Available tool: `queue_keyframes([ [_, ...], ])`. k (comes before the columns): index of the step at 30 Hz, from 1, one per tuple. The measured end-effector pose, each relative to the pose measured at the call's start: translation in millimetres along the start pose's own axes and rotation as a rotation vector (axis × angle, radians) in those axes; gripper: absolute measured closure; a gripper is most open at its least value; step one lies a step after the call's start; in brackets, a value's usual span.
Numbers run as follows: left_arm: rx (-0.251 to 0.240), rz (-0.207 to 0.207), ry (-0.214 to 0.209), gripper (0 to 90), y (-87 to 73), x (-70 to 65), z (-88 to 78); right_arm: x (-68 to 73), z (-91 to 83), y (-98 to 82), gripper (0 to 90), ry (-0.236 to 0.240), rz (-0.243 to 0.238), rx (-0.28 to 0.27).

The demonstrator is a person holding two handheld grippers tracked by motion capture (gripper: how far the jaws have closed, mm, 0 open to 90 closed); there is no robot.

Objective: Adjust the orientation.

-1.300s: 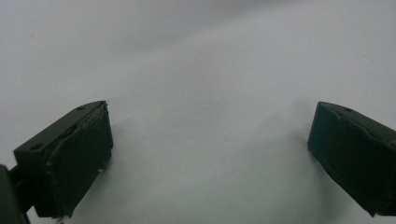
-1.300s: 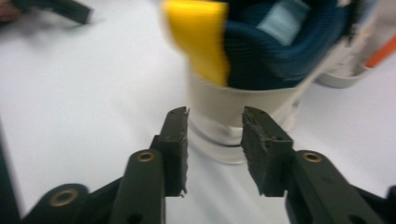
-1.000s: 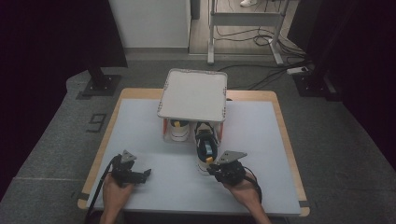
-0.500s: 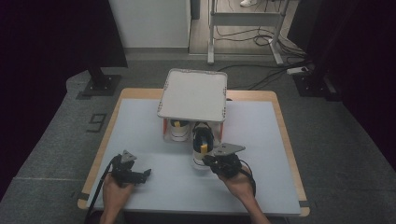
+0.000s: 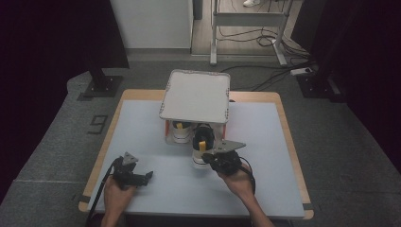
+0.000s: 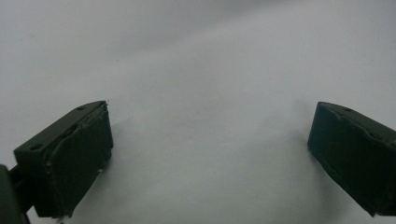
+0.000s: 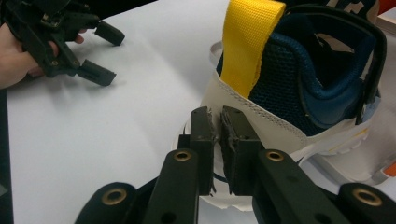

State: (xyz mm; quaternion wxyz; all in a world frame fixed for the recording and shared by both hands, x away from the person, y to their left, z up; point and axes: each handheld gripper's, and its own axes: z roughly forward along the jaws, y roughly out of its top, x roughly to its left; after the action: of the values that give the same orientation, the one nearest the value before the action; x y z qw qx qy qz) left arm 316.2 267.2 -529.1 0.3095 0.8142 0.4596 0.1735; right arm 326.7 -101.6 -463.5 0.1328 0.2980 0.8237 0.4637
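Two grippers, two jobs: right gripper (image 7: pixel 215 126) has its jaws clamped on the heel edge of the shoe (image 7: pixel 299 93) to drag it; left gripper (image 6: pixel 205 158) rests on the bench (image 6: pixel 196 70), jaws apart, nothing between.

2 shoes (image 5: pixel 202 150), maybe; 1 rack (image 5: pixel 196 94); 2 grippers (image 5: pixel 215 158).

shoe (image 5: pixel 202 150) on the table (image 5: pixel 265 142), before the rack (image 5: pixel 196 97).

Black tongs (image 7: pixel 214 122), brass-ringed screw holes, grey 3-cornered plate, black cable.
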Motion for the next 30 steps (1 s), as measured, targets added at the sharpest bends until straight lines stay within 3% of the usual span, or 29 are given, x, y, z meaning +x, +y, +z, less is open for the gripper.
queue_keyframes([
  [2,-0.001,-0.001,0.001,0.0,-0.1,0.0,0.1,-2.4,5.1,-1.2,78.6,-0.064,-0.014,0.027],
  [4,-0.001,-0.001,0.001,0.0,0.0,-0.1,0.1,-9.5,9.0,-4.9,78.9,-0.019,0.029,0.011],
  [6,-0.001,0.0,0.0,0.0,0.0,0.0,0.1,-14.3,10.4,-7.1,78.8,-0.044,0.045,0.012],
  [8,-0.001,0.0,0.001,0.0,0.0,-0.1,0.1,-16.8,10.5,-9.5,78.8,-0.029,0.068,0.002],
  [10,-0.001,0.0,0.001,0.0,0.0,0.0,0.1,-15.1,9.4,-10.9,78.7,-0.044,0.056,0.012],
  [16,-0.001,0.0,0.001,0.0,0.0,0.0,0.1,0.3,5.7,-13.2,79.9,0.022,0.038,0.025],
  [21,-0.002,-0.001,0.0,0.0,-0.1,-0.1,0.1,11.7,18.4,-8.7,80.0,0.047,0.002,0.033],
  [25,-0.001,0.0,0.0,0.0,0.0,0.0,0.1,10.9,29.3,-5.4,82.6,0.012,-0.014,0.043],
  [30,-0.001,0.0,0.0,0.0,0.0,0.0,0.1,6.7,30.3,-4.4,85.2,-0.016,-0.029,0.036],
])
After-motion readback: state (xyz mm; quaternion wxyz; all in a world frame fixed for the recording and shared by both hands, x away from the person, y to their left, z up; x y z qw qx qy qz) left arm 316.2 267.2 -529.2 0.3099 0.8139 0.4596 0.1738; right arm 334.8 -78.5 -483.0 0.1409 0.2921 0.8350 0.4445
